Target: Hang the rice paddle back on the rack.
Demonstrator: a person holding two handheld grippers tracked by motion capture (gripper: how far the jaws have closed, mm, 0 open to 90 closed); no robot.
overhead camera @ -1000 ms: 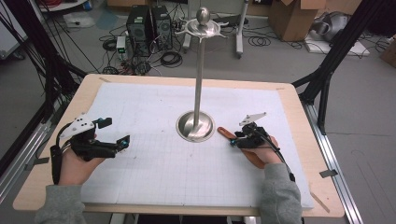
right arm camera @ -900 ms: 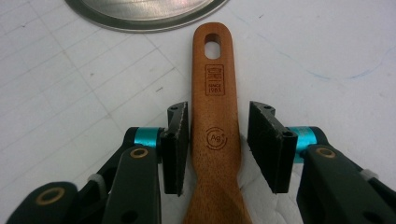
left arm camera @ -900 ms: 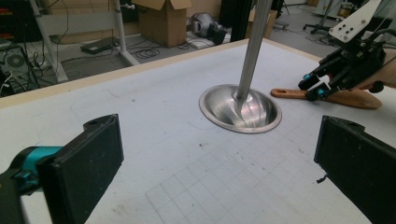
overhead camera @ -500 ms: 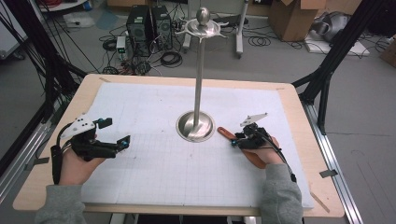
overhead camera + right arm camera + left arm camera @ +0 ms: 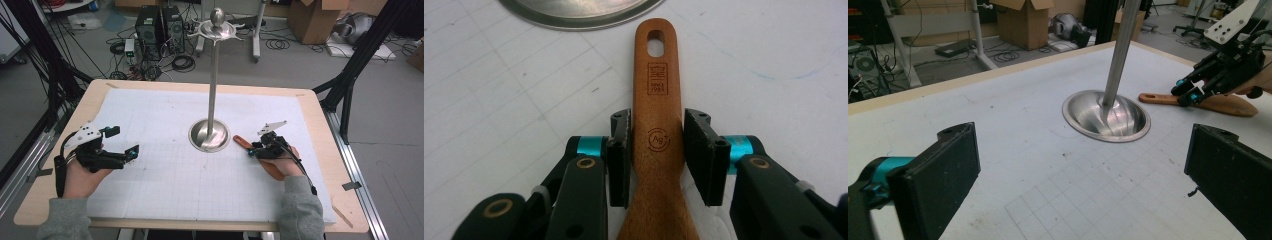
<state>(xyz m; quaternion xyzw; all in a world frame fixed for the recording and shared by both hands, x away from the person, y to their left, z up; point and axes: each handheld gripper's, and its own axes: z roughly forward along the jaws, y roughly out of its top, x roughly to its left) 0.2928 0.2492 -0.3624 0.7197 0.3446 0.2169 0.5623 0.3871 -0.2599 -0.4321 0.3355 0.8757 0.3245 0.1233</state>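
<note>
Right gripper (image 5: 252, 150): held in the person's right hand (image 5: 285, 165) at the right side of the table (image 5: 320, 130), pointing toward the stand's base; its jaws have just been closing and now sit narrow with both pads against the sides of the wooden spoon's handle
Wooden spoon (image 5: 658, 125): lies flat on the white grid mat (image 5: 165, 185), right of the metal stand; the handle end with its hanging hole points at the base and stops just short of the rim, while the wider part runs back under the right hand
Grip point: in the right gripper view the pads (image 5: 621, 150) meet the handle at its narrow neck, beside a round stamped mark, below a square stamped logo
Left gripper (image 5: 127, 142): held in the left hand (image 5: 82, 177) at the left side of the mat, well apart from the spoon; jaws spread wide with nothing between them, aimed across the mat toward the stand
Metal stand (image 5: 214, 85): a tall upright pole on a round dished base (image 5: 1106, 116) at the mat's middle, topped by a ball and hooked arms
Spoon seen from the left gripper view (image 5: 1158, 98): beyond the base, under the right gripper (image 5: 1190, 95)
</note>
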